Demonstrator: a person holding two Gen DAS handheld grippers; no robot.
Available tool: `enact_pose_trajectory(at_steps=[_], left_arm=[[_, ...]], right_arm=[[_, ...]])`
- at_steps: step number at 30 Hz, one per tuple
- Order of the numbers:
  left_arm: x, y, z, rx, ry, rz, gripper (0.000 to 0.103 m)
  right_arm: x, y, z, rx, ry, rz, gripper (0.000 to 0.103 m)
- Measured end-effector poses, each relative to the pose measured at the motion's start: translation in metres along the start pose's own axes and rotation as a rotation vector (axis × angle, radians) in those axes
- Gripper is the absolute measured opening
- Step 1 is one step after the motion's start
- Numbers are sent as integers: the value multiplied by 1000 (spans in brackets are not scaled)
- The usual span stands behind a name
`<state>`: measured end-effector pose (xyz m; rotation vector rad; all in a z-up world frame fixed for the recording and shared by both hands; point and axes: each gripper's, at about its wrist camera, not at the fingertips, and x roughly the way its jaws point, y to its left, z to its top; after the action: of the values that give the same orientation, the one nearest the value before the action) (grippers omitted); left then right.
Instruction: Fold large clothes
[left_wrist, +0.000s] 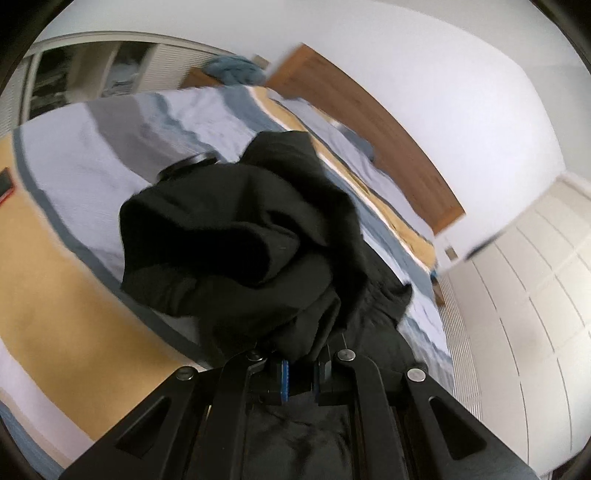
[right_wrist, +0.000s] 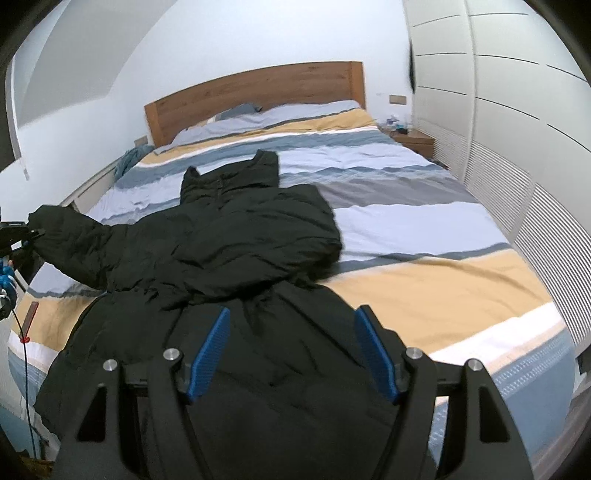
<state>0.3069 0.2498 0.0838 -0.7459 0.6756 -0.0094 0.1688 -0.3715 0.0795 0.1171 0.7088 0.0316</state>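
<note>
A large black padded coat (right_wrist: 236, 266) lies spread on the striped bed (right_wrist: 424, 229), collar toward the headboard. One sleeve is folded across the chest. My left gripper (left_wrist: 300, 373) is shut on the cuff of the other sleeve (left_wrist: 236, 236) and holds it lifted; it shows at the left edge of the right wrist view (right_wrist: 22, 236). My right gripper (right_wrist: 291, 350) is open and empty, hovering above the coat's lower part, blue pads (right_wrist: 210, 354) apart.
A wooden headboard (right_wrist: 258, 88) and pillows (right_wrist: 280, 110) are at the far end. White wardrobe doors (right_wrist: 517, 110) line the right side with a nightstand (right_wrist: 413, 142). A small red-edged object (right_wrist: 31, 314) lies on the bed's left edge. A blue cloth (right_wrist: 129, 158) lies beside the bed.
</note>
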Motion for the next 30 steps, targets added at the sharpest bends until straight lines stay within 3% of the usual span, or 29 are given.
enact_pose_trajectory(at_steps=[8,16,19,21,22,27,30], left_arm=[[66,-59,-80,68,139,-48,7],[127,-75,-151,126,258,53,12],[129,-82,-155,118,282,36,37],[118,-88,-152,121,275,2,69],[108,-89,-148,130,262,-9,74],[51,-98,-132,189,216,-58,76],[21,-90,-117,215,176,-39,77]], right_arm=[[-22,-69,-18,95,-10,-41,68],[-37,-122,-32,151,0,-95,68],[-45,-138,-36,171,-8,-108,68],[-49,-145,-38,187,-16,-111,68],[-51,-147,-40,194,-21,-110,68],[-52,-130,-37,181,-36,-60,68],[-49,-101,-31,141,-45,-2,68]])
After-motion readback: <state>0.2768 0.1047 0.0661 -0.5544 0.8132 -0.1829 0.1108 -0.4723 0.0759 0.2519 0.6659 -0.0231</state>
